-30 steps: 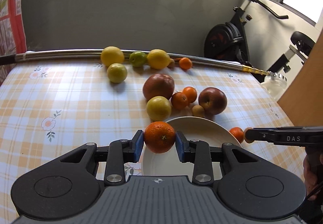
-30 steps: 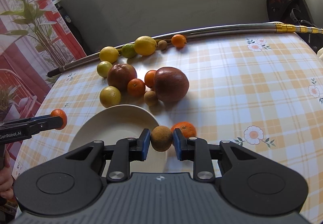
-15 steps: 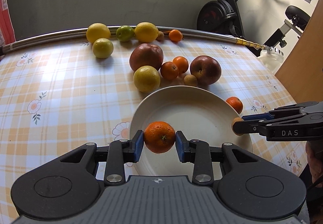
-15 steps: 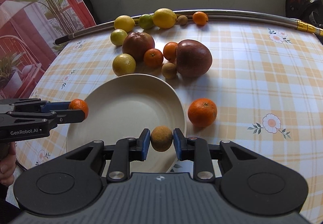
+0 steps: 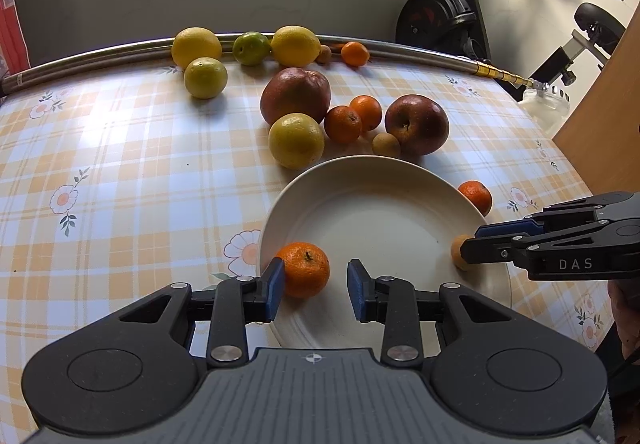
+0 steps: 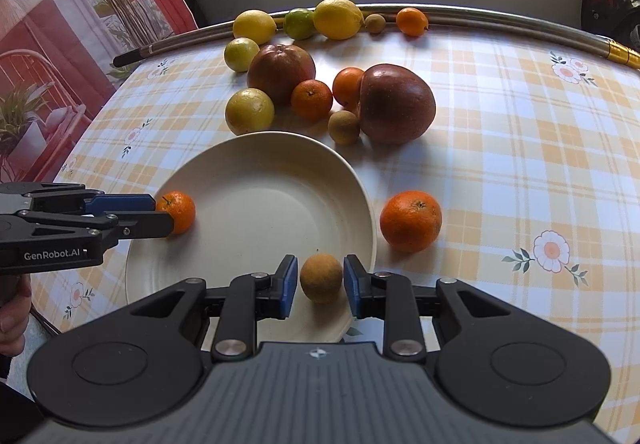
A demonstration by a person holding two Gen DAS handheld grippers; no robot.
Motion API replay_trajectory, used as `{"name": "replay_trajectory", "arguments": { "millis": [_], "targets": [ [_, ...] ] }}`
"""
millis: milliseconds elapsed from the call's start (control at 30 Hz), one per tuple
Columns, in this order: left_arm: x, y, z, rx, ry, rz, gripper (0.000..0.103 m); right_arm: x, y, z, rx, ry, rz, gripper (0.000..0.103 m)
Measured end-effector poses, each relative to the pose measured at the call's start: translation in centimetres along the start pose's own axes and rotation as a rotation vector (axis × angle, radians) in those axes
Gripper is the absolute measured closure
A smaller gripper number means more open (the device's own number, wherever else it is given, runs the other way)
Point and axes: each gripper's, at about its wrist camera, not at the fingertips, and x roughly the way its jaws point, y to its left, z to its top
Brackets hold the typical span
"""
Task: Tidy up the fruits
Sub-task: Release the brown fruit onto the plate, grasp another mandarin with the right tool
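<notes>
Left wrist: one plate [image 5: 384, 172], five oranges, four yellow citrus, one green, two apples, three brown fruits. The left gripper [image 5: 316, 280] is slack: orange [image 5: 304, 268] at the plate's rim touches one pad, with a gap at the other. Exercise bike [image 5: 440, 16] is fully visible here only. Right wrist: the right gripper [image 6: 320, 280] clamps a brown fruit [image 6: 321, 278] over the near rim. Red curtain [image 6: 60, 4] shows here only.

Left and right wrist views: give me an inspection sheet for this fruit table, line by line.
Surface: checked tablecloth, flower print.
Job's things: white plate; orange and brown fruit at its rim; loose fruit beyond on the cloth.
Clutter: metal pole along the far edge.
Grippers: left gripper open, orange against one pad only; right gripper closed around the brown fruit.
Cables: nothing seen.
Surroundings: exercise bike, plant-print hanging.
</notes>
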Motion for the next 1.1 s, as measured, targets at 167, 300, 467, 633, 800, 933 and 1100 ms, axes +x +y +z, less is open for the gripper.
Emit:
{"name": "replay_trajectory", "arguments": {
  "millis": [167, 300, 467, 633, 800, 933, 1100],
  "targets": [
    [-0.1, -0.1, 0.1, 0.002, -0.004, 0.001, 0.067, -0.1, 0.0, 0.1, 0.001, -0.007, 0.006, 0.074],
    [-0.5, 0.1, 0.1, -0.020, -0.015, -0.013, 0.066, -0.4, 0.0, 0.1, 0.009, -0.027, 0.010, 0.074],
    [-1.6, 0.4, 0.5, -0.047, -0.072, -0.020, 0.061, -1.2, -0.3, 0.2, 0.027, -0.066, 0.013, 0.074],
    [-2.8, 0.6, 1.1, -0.059, -0.130, -0.011, 0.061, -1.9, -0.7, 0.4, 0.040, -0.094, -0.001, 0.074],
    [-3.6, 1.4, 2.0, -0.097, -0.159, -0.003, 0.061, -2.6, -1.8, 0.7, 0.069, -0.115, -0.029, 0.074],
    [-4.4, 2.4, 3.0, -0.140, -0.183, 0.007, 0.061, -3.4, -2.5, 1.0, 0.091, -0.145, -0.061, 0.074],
    [-5.5, 3.2, 4.3, -0.183, -0.245, 0.051, 0.061, -3.7, -4.1, 1.3, 0.165, -0.208, -0.111, 0.074]
  ]
}}
